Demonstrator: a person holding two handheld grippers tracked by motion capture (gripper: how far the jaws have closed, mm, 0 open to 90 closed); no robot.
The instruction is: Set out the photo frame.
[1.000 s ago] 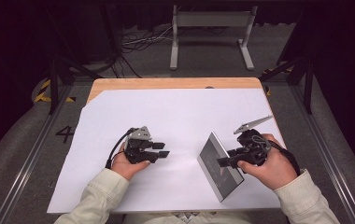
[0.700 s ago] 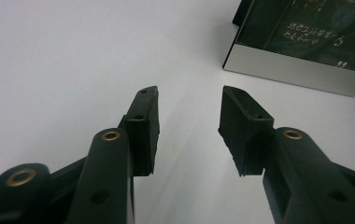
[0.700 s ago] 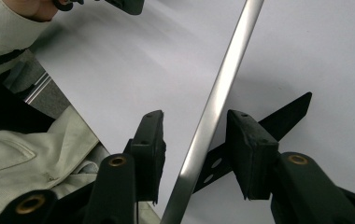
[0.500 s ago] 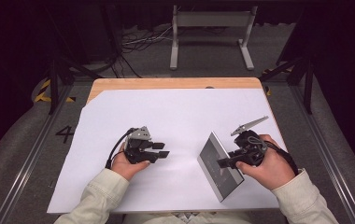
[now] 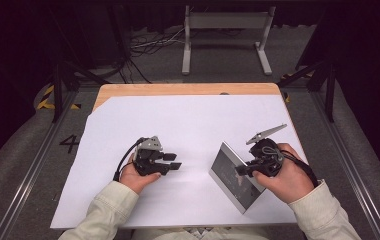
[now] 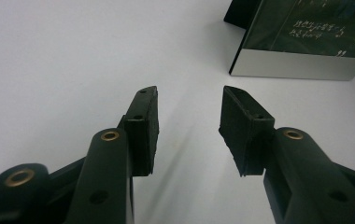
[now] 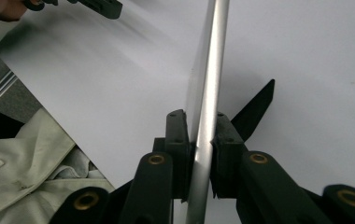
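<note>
On the white sheet (image 5: 193,125) that covers the wooden table (image 5: 188,89), a thin flat box (image 5: 230,175) with a dark printed face and a silver edge stands tilted on its lower edge toward the five o'clock part of the sheet. The right gripper (image 5: 243,169), held in the person's right hand (image 5: 285,175), sits at the box's three o'clock side and is clenched on it: in the right gripper view its two black jaws press the silver edge (image 7: 208,116) from both sides, the box running straight up between them. The left gripper (image 5: 173,161) lies low over the sheet at about seven o'clock, held in the left hand (image 5: 135,177), well apart from the box, which lies at its three o'clock. In the left gripper view (image 6: 189,112) its jaws stand released with bare white sheet in the gap, and the box (image 6: 301,42) shows beyond them at one o'clock, its dark face bearing small pale lettering too fine to read. Pale sleeves (image 5: 103,215) cover both forearms.
</note>
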